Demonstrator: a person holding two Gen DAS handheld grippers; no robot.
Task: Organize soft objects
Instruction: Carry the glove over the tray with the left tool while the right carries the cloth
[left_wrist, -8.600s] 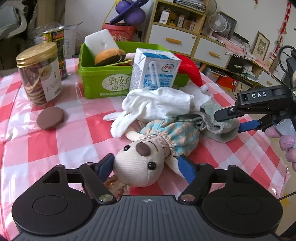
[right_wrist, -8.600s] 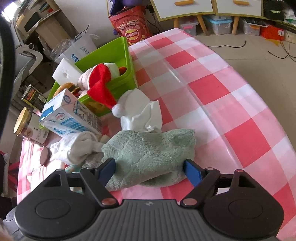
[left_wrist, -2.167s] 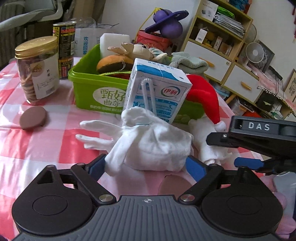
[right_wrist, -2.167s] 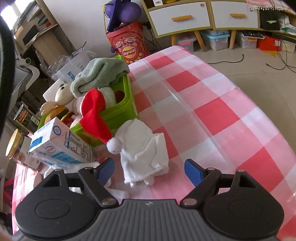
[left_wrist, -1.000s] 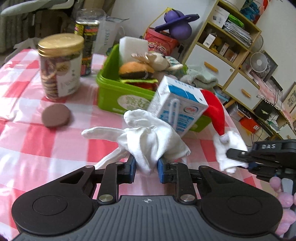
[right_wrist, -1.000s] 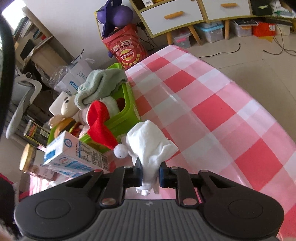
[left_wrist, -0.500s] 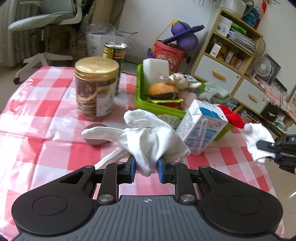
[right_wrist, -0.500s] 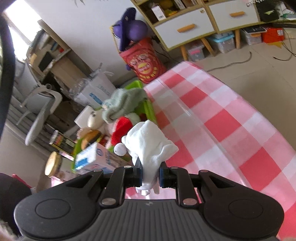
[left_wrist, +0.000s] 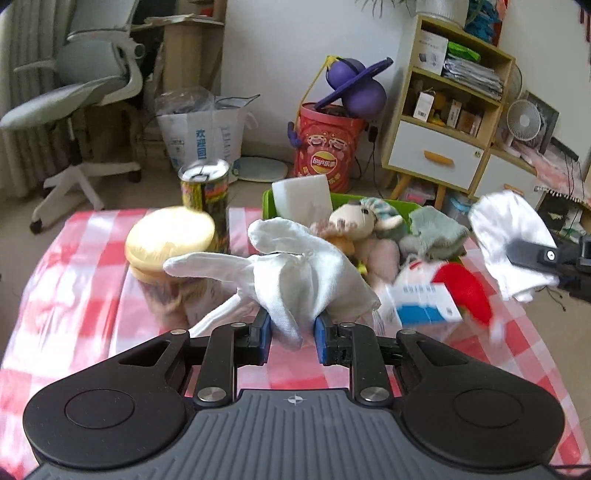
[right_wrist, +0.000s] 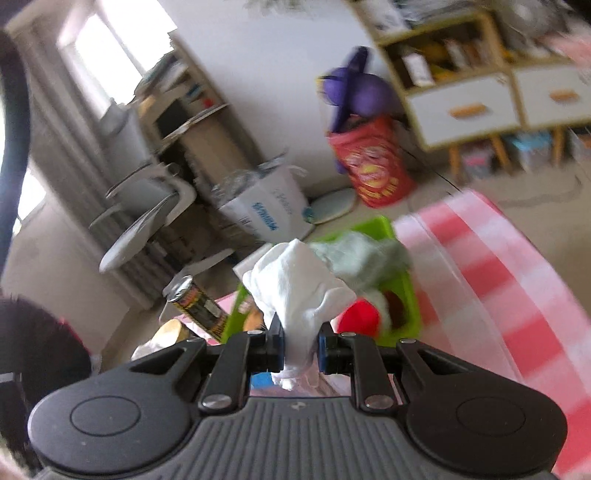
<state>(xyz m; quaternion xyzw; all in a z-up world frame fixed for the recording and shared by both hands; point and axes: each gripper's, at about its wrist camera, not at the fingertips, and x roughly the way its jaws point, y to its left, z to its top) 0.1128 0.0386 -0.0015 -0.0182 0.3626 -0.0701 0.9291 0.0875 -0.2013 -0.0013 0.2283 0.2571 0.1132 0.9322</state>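
Nearest me, my left gripper (left_wrist: 291, 334) is clenched on a white glove (left_wrist: 291, 273), and my right gripper (right_wrist: 301, 349) is clenched on a second white glove (right_wrist: 299, 291). Change since 1 s ago: both gloves were just pinched low over the checked table (left_wrist: 74, 280); now both are lifted well clear of it and the view looks down into the green bin (right_wrist: 402, 291) from higher up. 2.2 s ago both sets of jaws were open with the gloves lying on the cloth. So I judge 2 pickups done and the carry toward the bin under way, drop not yet made.

Left glove: thin cotton, crumpled at the pinch, 2 fingers sticking out left, 1 drooping below. Right glove: bunched into a ball, a tail hanging under the jaws; in the left view it shows at far right (left_wrist: 513, 240), beside the bin. Right view is motion-blurred, so detail is poor.

Just past the gloves: a milk carton (left_wrist: 424, 299) with a red santa hat (left_wrist: 465, 291) against it, and a gold-lidded cookie jar (left_wrist: 170, 236), blurred. Further back, the bin already holds a plush dog (left_wrist: 354, 221), a grey-green towel (left_wrist: 436, 230) and a white sponge block (left_wrist: 303, 197). A printed can (left_wrist: 205, 188) stands behind the jar.
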